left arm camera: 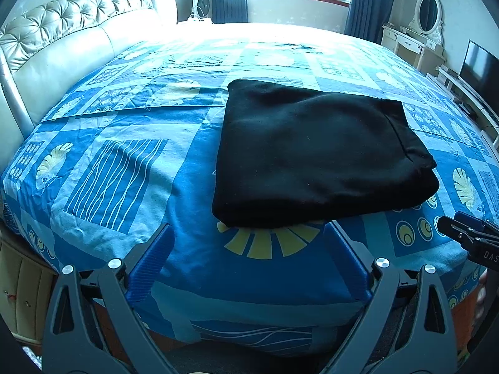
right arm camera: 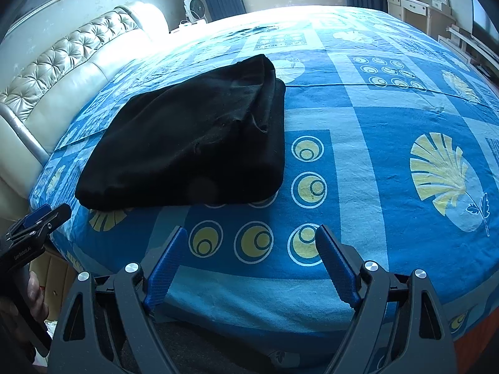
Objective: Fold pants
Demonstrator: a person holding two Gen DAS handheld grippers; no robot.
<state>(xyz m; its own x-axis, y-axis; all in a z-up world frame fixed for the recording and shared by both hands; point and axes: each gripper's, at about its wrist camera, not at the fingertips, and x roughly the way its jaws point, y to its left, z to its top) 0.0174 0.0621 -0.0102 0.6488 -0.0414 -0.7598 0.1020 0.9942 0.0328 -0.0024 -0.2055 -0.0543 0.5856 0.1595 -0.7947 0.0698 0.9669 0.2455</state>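
Black pants (left arm camera: 318, 152) lie folded into a compact rectangle on the blue patterned bedspread (left arm camera: 124, 162). They also show in the right wrist view (right arm camera: 187, 143), left of centre. My left gripper (left arm camera: 249, 233) is open and empty, just short of the pants' near edge. My right gripper (right arm camera: 251, 237) is open and empty, above the bedspread to the right of the pants' near corner. The right gripper shows at the right edge of the left wrist view (left arm camera: 467, 233); the left gripper shows at the left edge of the right wrist view (right arm camera: 37, 221).
A tufted cream headboard (left arm camera: 62, 37) runs along the bed's left side. A small fan (left arm camera: 201, 4) stands by the window. A white dresser with mirror (left arm camera: 418, 34) and a TV (left arm camera: 480, 68) stand at the right. The bed's front edge (left arm camera: 249, 327) is below my grippers.
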